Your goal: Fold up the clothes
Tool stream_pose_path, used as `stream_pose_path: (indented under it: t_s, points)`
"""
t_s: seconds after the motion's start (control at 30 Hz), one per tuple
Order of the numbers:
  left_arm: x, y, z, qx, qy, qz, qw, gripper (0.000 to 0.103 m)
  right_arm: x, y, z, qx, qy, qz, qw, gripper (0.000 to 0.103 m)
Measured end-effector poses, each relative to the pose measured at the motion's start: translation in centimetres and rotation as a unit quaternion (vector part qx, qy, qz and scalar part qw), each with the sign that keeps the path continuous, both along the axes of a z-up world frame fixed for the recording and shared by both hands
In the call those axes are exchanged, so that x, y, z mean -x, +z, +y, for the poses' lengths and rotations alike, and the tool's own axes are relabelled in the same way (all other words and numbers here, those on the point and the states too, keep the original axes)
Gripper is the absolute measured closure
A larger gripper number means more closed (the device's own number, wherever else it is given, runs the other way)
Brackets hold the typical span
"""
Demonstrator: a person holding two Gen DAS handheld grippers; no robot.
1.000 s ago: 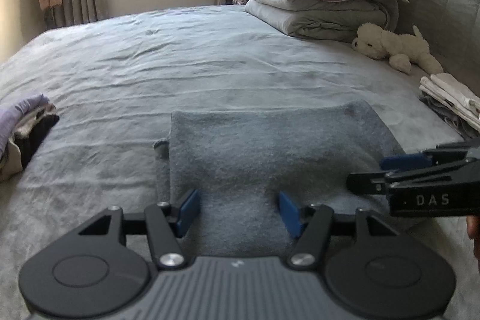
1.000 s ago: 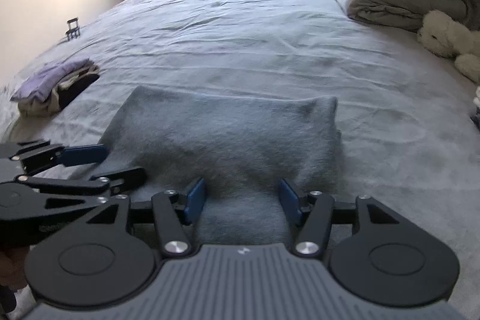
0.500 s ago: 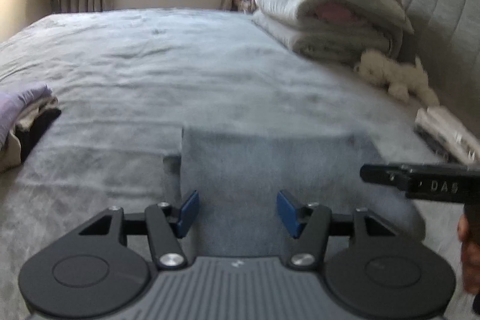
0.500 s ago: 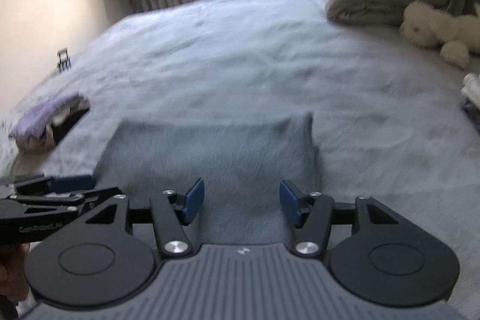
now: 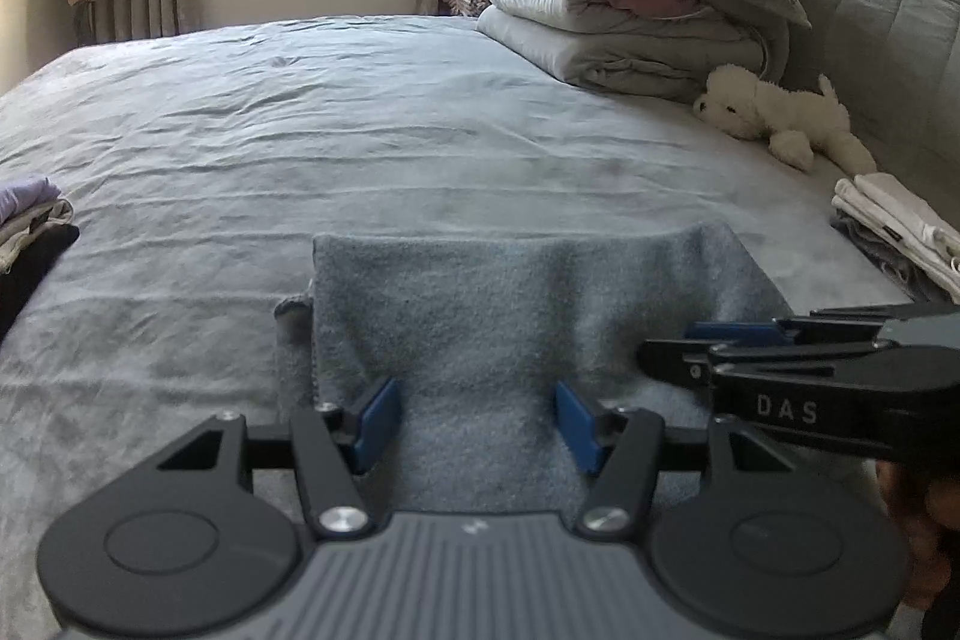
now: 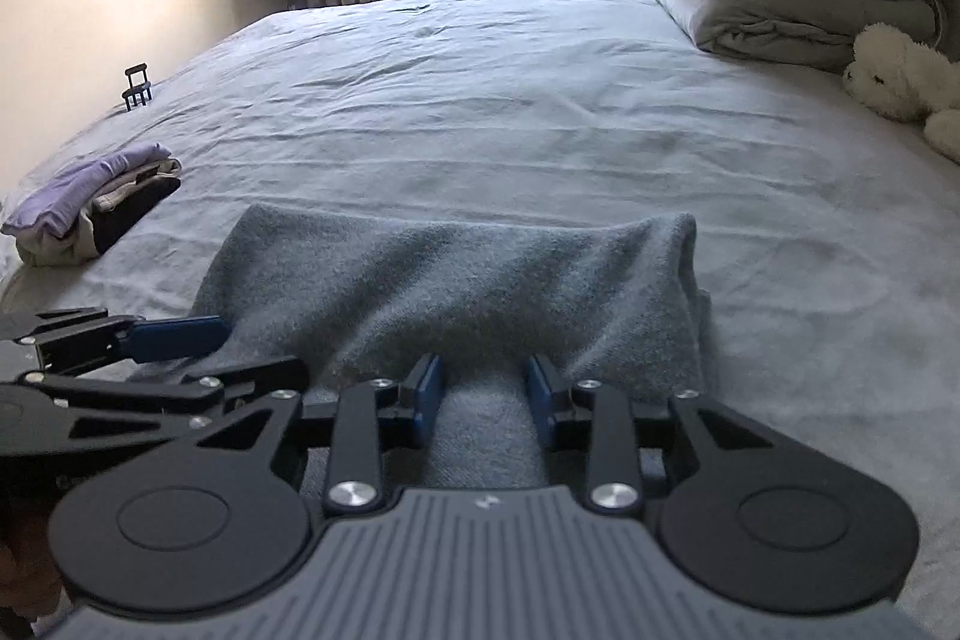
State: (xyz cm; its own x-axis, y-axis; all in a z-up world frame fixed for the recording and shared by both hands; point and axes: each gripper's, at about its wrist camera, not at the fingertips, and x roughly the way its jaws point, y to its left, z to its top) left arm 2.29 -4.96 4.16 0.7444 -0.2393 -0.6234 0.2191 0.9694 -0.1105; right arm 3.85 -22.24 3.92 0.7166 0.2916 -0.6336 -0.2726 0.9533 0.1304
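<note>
The bed [image 5: 420, 130] lies wide and bare beyond the folded grey garment [image 5: 528, 304], with open sheet to the far edge under the window. A stack of duvets [image 5: 630, 10] and a white plush dog [image 5: 780, 118] sit far right, folded whites [image 5: 894, 226] at the right edge, a small clothes pile [image 6: 90, 208] at the left. The garment's near edge lies between the spread pads of the left tool [image 5: 474, 424]. The right tool [image 6: 483, 394] is closing over a raised ridge of cloth, perhaps already touching it
</note>
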Motion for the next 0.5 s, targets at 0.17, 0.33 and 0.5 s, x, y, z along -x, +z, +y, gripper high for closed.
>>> stream_pose_path:
  t_s: [0.17, 0.33, 0.5]
  points:
    - [0.2, 0.9, 0.3, 0.007, 0.014, -0.035, 0.9993, 0.043, 0.3, 1.3, -0.8, -0.02, -0.012, -0.023, 0.999, 0.069]
    - [-0.3, -0.5, -0.2, 0.005, -0.002, -0.014, 0.9999, 0.039, -0.5, 0.3, -0.5, -0.009, -0.02, -0.009, 1.0, 0.07]
    - [-0.7, 0.0, 0.6, 0.015, 0.001, -0.007, 0.9999, 0.038, -0.6, 0.1, -0.1, 0.004, -0.012, -0.012, 1.0, 0.069]
